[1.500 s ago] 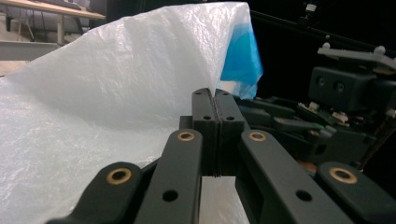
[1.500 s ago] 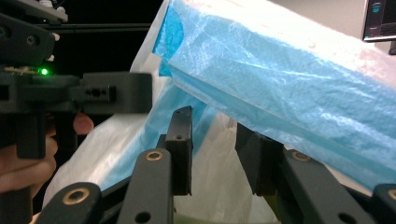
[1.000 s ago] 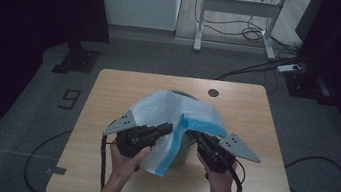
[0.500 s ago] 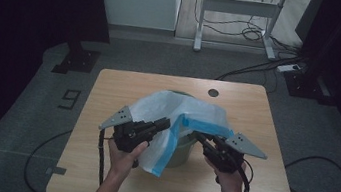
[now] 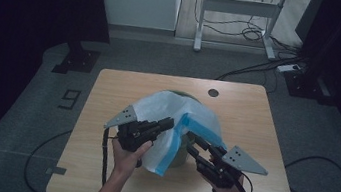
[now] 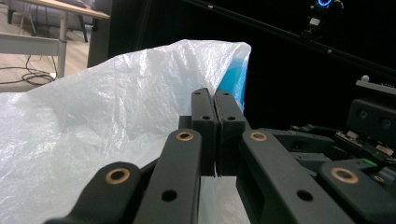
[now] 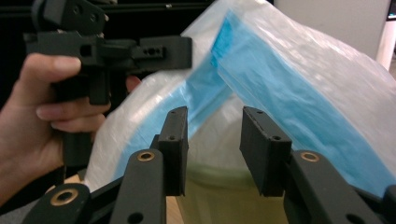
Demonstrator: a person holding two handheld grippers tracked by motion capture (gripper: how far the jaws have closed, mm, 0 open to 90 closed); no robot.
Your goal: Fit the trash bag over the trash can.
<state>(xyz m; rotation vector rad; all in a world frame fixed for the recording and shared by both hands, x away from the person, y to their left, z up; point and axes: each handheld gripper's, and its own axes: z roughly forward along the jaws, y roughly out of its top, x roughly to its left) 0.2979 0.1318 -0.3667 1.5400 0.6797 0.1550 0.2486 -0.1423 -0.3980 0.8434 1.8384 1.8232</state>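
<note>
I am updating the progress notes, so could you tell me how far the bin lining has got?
Done: the bag is draped over the bin. In hand: the left gripper pinches its edge; the right gripper has just been opening, nothing between its jaws. Left: pulling the bag down around the rim.

left gripper [image 5: 170,123]: pinching plastic bag [image 5: 174,127] | right gripper [image 5: 191,144]: parted, beside bag | table [image 5: 247,112]

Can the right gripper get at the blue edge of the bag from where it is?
Probably yes: the right gripper, jaws just opened with nothing between them, faces the bag and its blue edge directly. The left gripper holds the bag's other side, out of the way.
</note>
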